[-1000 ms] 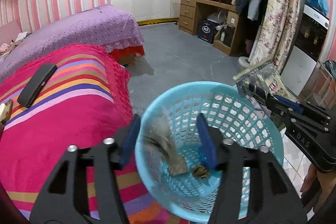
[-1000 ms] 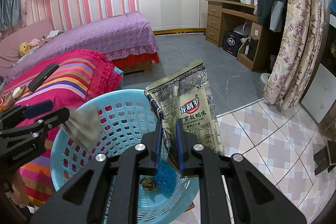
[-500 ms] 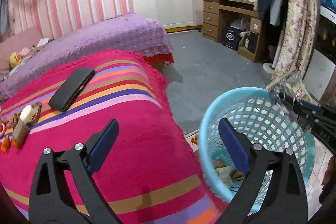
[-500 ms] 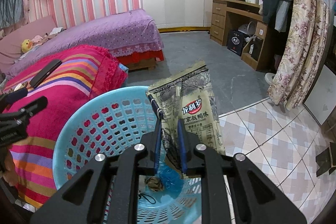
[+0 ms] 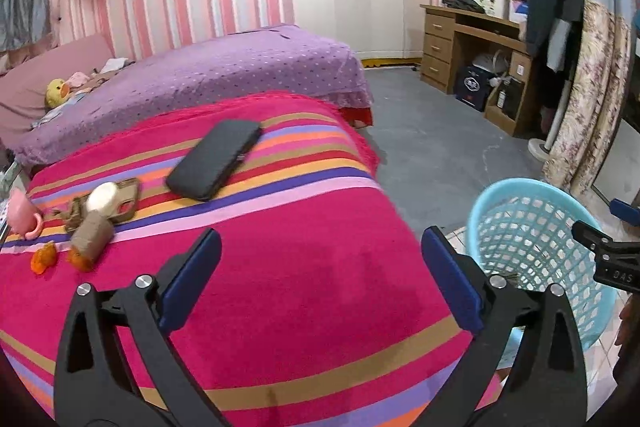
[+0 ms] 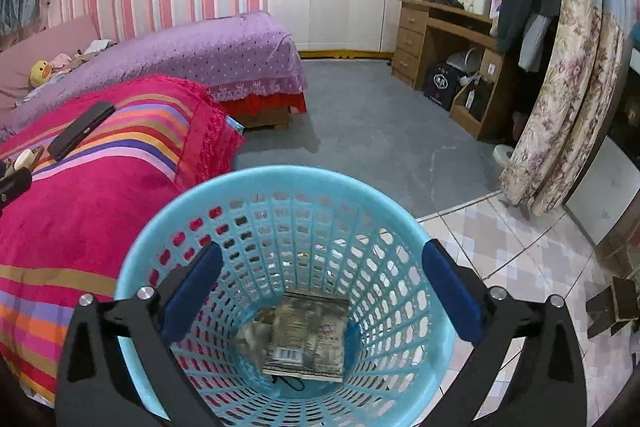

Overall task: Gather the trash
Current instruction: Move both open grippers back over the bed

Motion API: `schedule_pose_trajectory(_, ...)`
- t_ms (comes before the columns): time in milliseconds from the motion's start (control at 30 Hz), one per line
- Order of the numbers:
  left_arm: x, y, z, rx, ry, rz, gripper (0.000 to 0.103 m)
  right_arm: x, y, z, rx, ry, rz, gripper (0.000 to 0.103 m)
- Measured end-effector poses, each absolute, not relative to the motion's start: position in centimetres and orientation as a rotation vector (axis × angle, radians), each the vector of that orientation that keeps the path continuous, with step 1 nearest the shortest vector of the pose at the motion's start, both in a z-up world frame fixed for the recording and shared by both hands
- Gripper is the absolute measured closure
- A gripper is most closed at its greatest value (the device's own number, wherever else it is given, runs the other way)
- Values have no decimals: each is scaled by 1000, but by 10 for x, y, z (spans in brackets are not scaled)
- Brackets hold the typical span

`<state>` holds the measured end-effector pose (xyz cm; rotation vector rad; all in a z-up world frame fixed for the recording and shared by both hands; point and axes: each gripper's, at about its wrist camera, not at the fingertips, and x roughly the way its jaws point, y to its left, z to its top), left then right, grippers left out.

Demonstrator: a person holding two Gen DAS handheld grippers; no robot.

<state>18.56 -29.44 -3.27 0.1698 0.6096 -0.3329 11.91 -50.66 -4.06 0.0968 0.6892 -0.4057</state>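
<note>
Left wrist view: the left gripper (image 5: 320,281) hangs above the striped blanket (image 5: 280,287), its jaws wide apart with nothing between them. It points toward the blanket's far left part, I think because the remaining trash is there. Near the left edge lie a cardboard roll (image 5: 90,237), a white piece (image 5: 102,198) resting on a brown case (image 5: 120,201), and two orange scraps (image 5: 44,258). A pink cup (image 5: 22,213) stands at the very edge and is partly cut off. A dark phone (image 5: 214,159) lies toward the far edge; it seems to be no trash. The basket (image 5: 532,227) stands on the floor just beside the blanket's right edge, probably so that each drop is short. The left gripper's finger hides its near rim, and its bottom cannot be seen from here. The right gripper (image 5: 608,259) enters at the right border, and only a part of it is visible.

Right wrist view: the right gripper (image 6: 320,291) is directly over the basket (image 6: 280,183), jaws fully spread and holding nothing. A snack bag (image 6: 308,335) lies flat on the bottom, so this piece is already collected. Beside it is crumpled paper (image 6: 250,337). A dark thin thing under the bag is too small to identify. The trash on the blanket (image 6: 92,203) is mostly outside this view.
</note>
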Motion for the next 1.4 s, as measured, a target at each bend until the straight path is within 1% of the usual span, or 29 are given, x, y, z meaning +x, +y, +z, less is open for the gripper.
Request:
schedule_pose_trajectory(300,193,-219,-15,175,587,-237,6,136,-459,-22,95,634,-366,5)
schedule_pose_trajectory(600,203,-138,-6,163,577,-157,6,167,-387,-15,78,618,-262,5)
schedule_pose_trajectory(700,206,-115,-8,154,564,-125,6,175,-365,-14,76,608,-232,5)
schedule_pose_trajectory(967,220,-60,-20,129,609,-99,6,191,-322,-15,98,597,-197,5)
schedule_pose_trajectory(1400,231,22,-51,134,668,-45,6,214,-268,-28,24,645,-157,5)
